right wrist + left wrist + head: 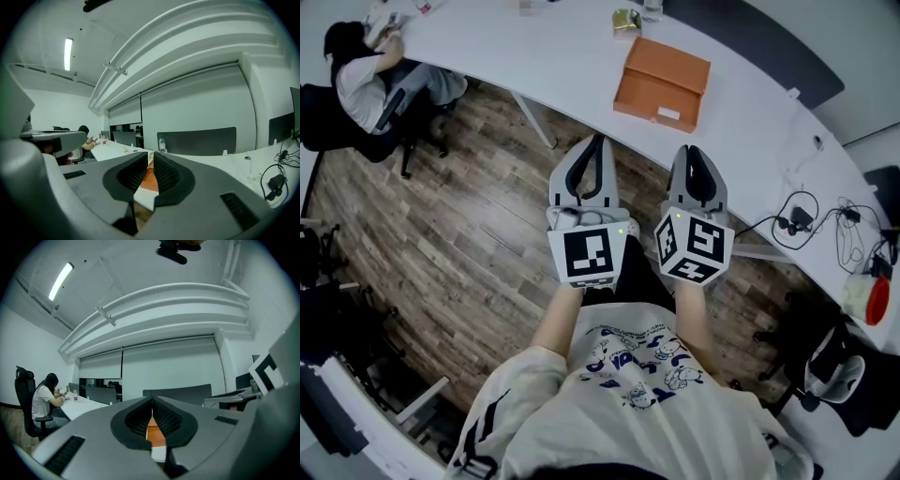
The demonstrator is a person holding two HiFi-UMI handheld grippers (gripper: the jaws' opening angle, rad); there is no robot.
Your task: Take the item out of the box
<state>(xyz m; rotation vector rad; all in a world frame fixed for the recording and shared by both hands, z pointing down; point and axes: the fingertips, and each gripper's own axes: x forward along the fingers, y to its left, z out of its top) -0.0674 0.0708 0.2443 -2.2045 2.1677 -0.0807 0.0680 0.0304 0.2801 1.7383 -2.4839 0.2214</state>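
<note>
An orange flat box (661, 82) with a white label lies closed on the curved white table (750, 131), just beyond both grippers. My left gripper (598, 141) and right gripper (692, 150) are held side by side over the wood floor, pointing at the table edge and short of the box. Both are shut with nothing between the jaws. In the left gripper view the box (154, 434) shows as an orange sliver below the closed left gripper (152, 401). The right gripper (151, 157) likewise frames the box (149, 180) on the table's edge.
A person (366, 70) sits on an office chair at the table's far left end. A small yellowish item (626, 21) and a bottle (652, 7) stand behind the box. Cables and a charger (802, 220) lie at the right, and a black chair (839, 375) stands lower right.
</note>
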